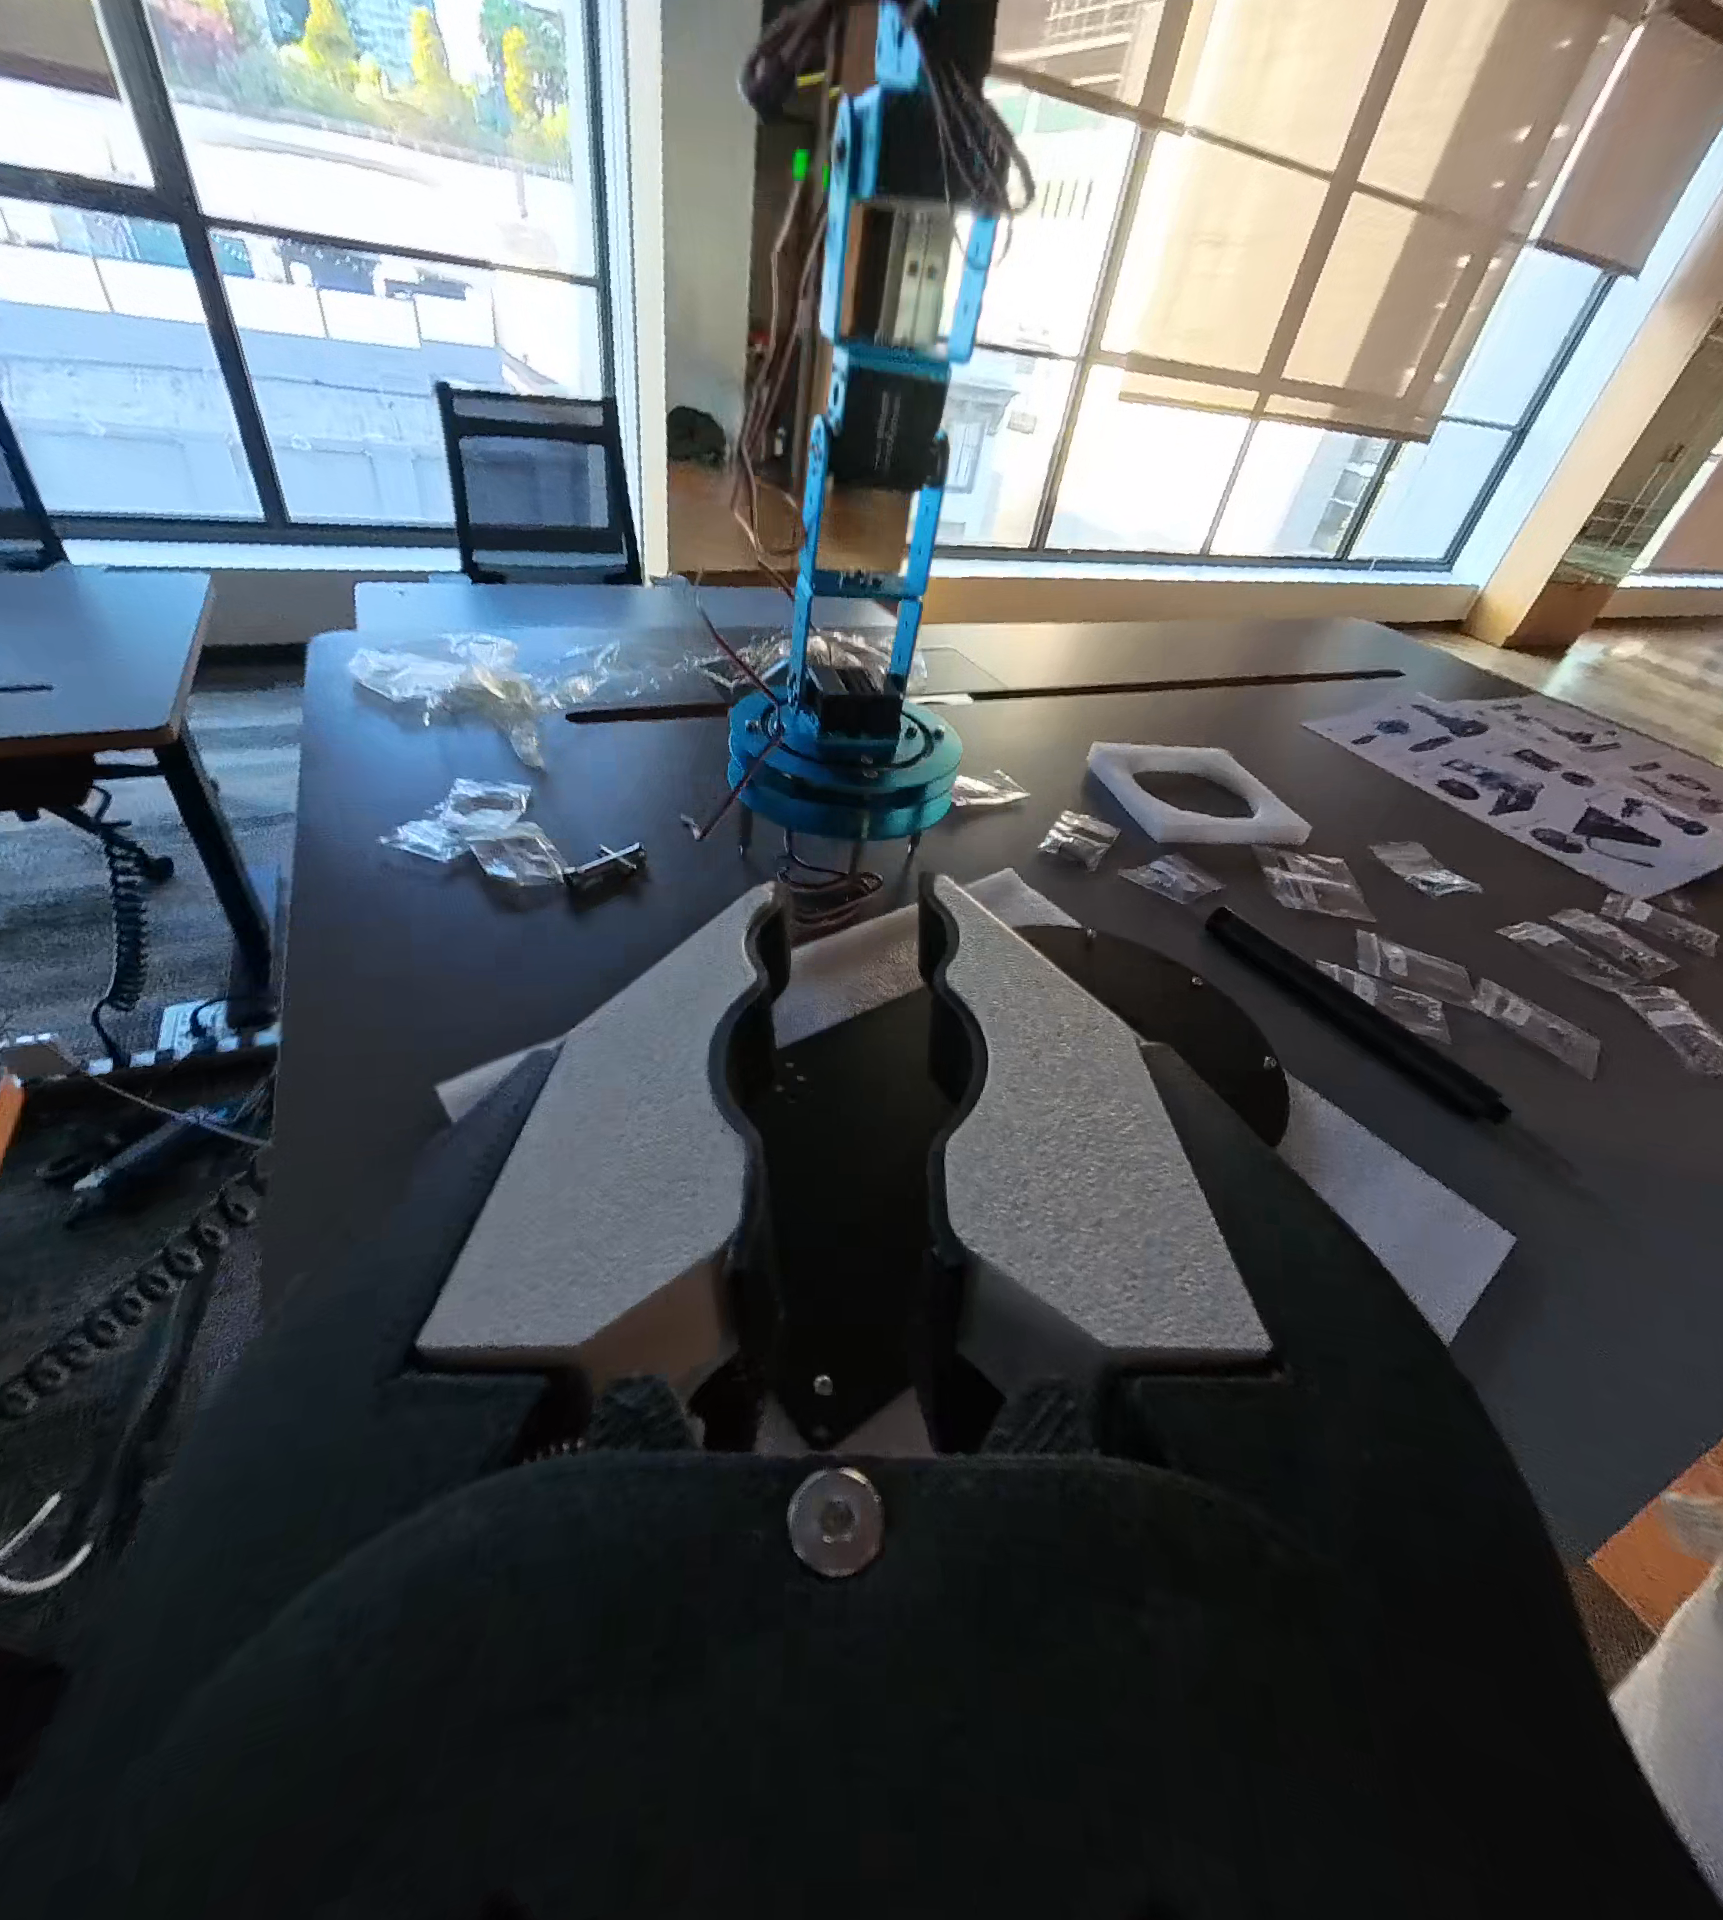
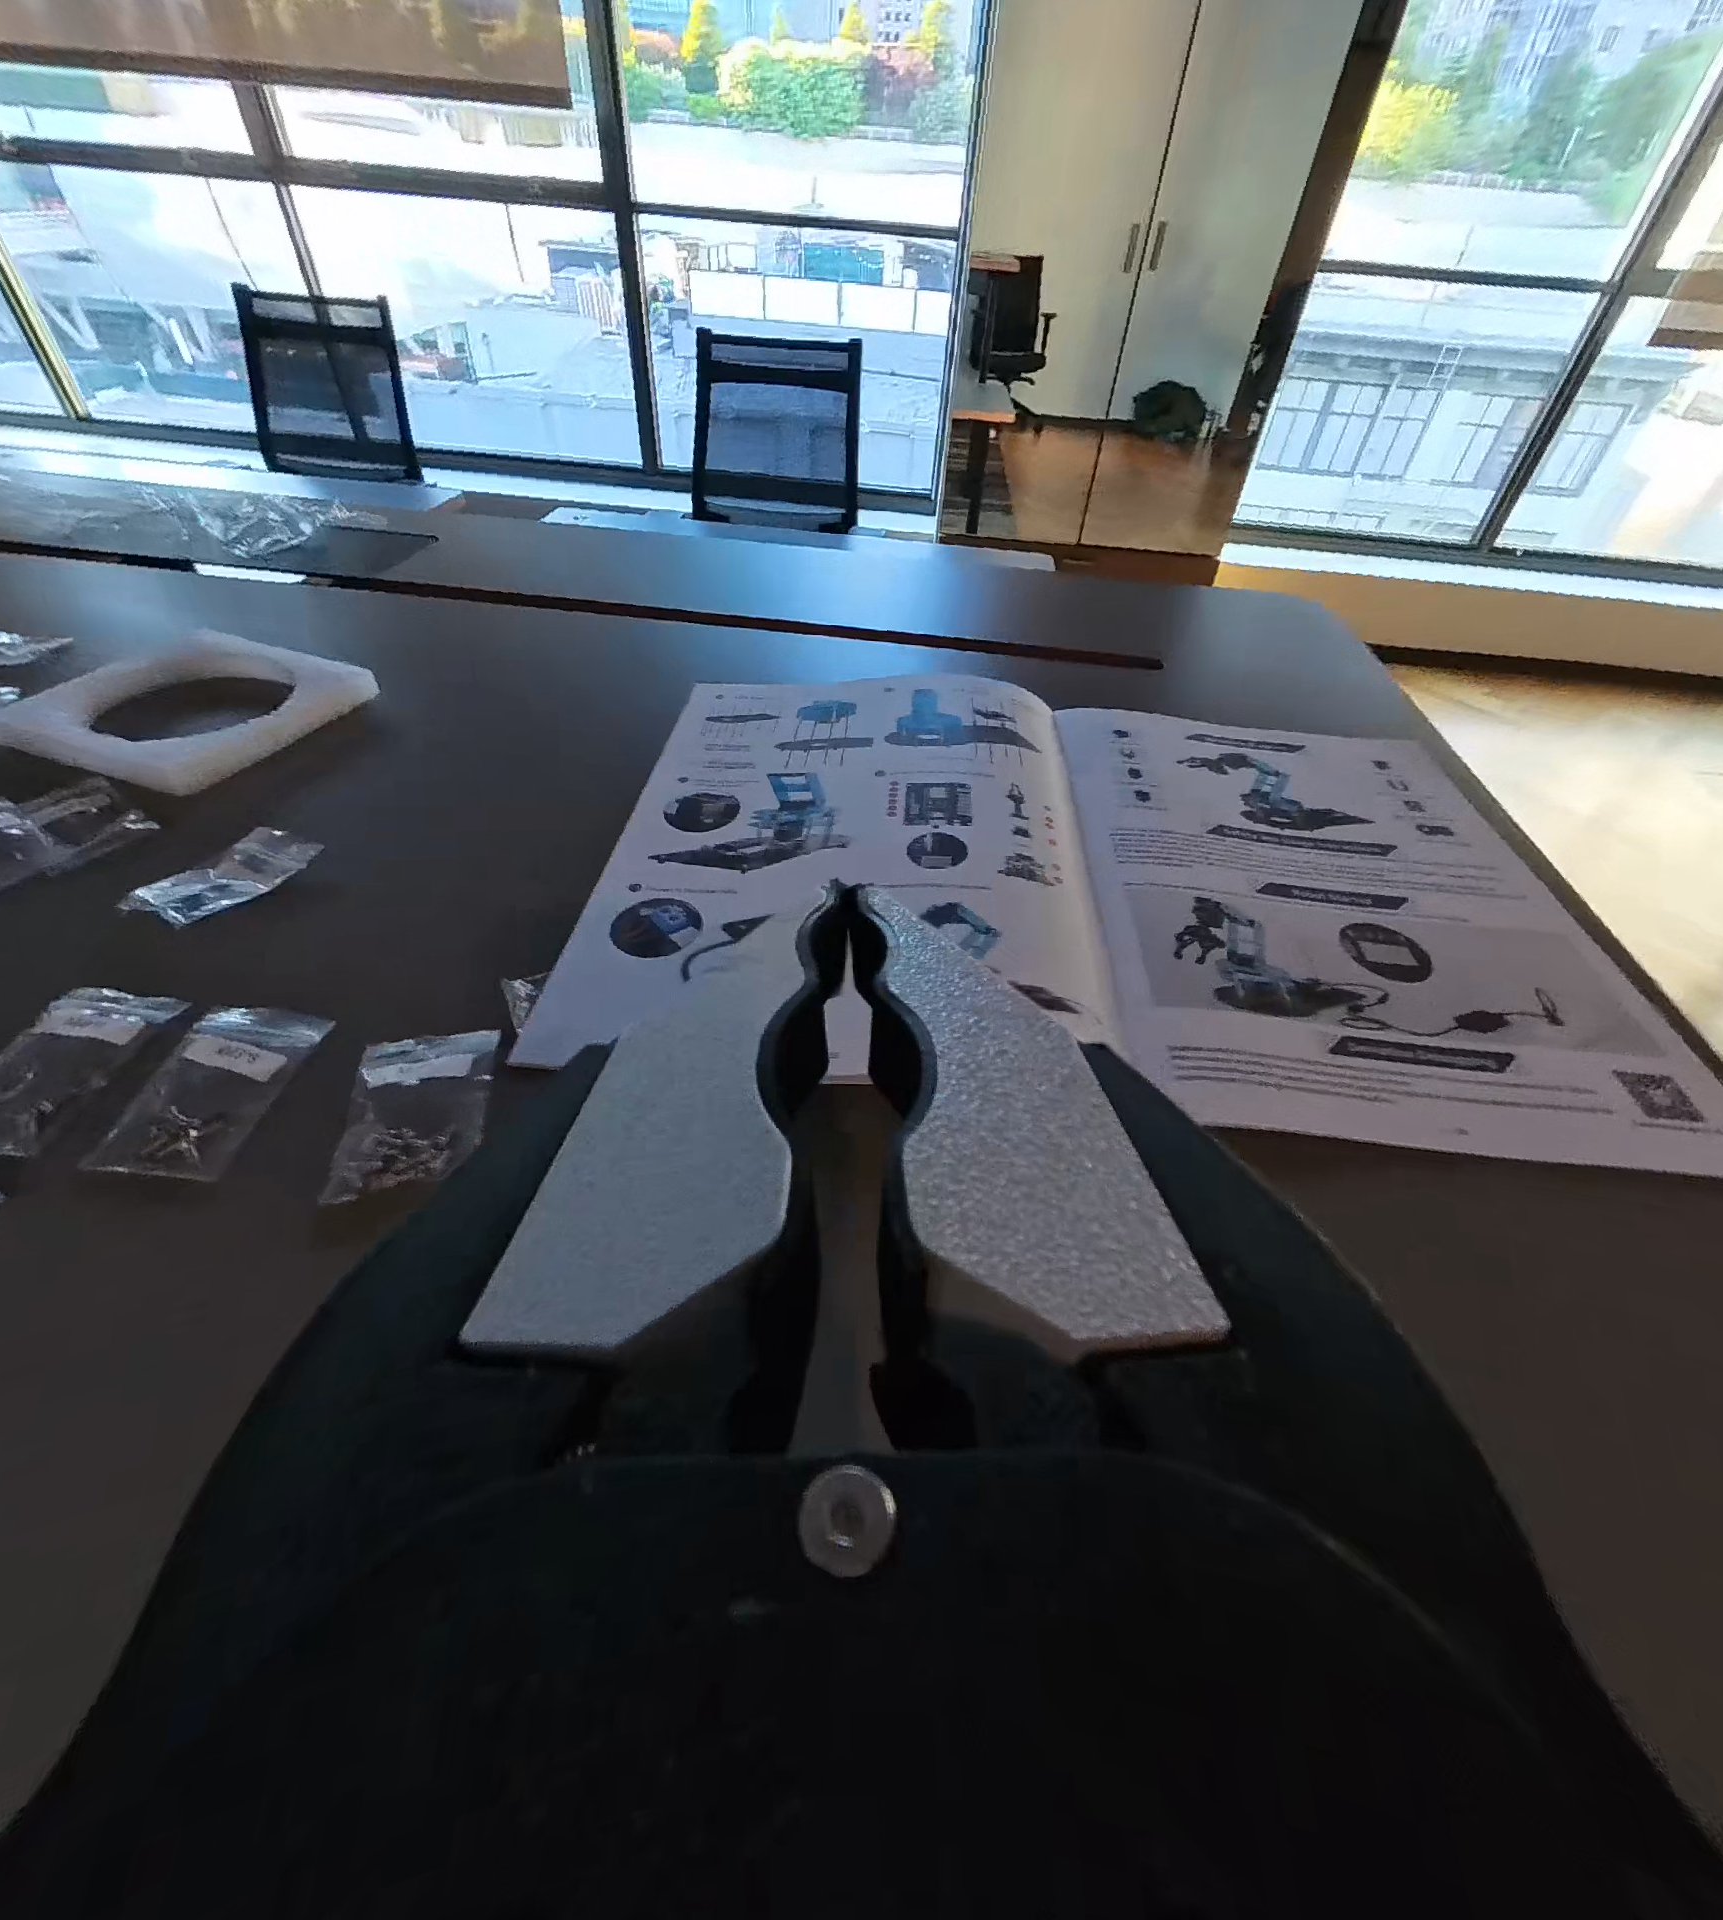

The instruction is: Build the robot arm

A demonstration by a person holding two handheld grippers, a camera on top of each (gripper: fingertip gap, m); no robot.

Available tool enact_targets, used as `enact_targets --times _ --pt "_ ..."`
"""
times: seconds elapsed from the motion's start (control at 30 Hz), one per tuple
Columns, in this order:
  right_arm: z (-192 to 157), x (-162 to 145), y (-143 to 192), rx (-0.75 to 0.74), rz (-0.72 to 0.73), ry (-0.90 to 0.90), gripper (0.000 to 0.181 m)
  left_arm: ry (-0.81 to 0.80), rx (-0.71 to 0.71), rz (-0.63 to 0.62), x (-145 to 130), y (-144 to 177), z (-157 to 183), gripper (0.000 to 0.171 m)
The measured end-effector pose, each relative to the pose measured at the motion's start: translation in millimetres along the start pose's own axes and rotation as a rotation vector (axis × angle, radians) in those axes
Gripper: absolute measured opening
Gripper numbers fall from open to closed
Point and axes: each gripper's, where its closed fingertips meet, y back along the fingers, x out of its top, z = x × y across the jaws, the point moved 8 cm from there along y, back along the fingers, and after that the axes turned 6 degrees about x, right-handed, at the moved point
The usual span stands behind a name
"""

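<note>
Left gripper (image 1: 855,914): fingers spread, holding nothing, above a black plate (image 1: 1210,1023) on white foam near the table's (image 1: 483,956) near edge; the blue robot arm (image 1: 852,727) stands just beyond. Right gripper (image 2: 844,896): fingertips pressed together, empty, over an open manual (image 2: 1252,935) by the table's right edge. Bare tabletop lies beyond the manual.

Standing straight ahead of the left jaws, blocking passage: blue arm kit (image 1: 852,748), black plate (image 1: 1200,1029) lying beneath. Crowding the right side: parts bags (image 2: 213,1081), foam frame (image 2: 182,707), open manual (image 2: 1200,935). Lying bare: near surface (image 2: 1459,1403).
</note>
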Motion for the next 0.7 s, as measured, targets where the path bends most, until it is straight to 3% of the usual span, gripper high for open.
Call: enact_targets --times 0.17,0.33,0.53,0.7 --pt "-9.0 -1.4 6.6 -0.003 -0.007 -0.022 0.0 -0.018 -0.026 0.052 14.9 2.3 -7.0 0.021" --pt "9.3 -1.9 18.5 0.043 -0.007 -0.04 0.0 -0.033 -0.044 0.08 26.6 -2.8 20.0 0.021" --pt "55.9 -0.1 26.2 0.13 0.017 0.036 0.0 -0.059 -0.033 0.098 41.2 -14.5 94.4 0.02" --pt "113.5 4.6 28.1 0.247 0.053 0.199 0.004 -0.009 0.012 0.137 42.8 -27.2 188.3 0.02"
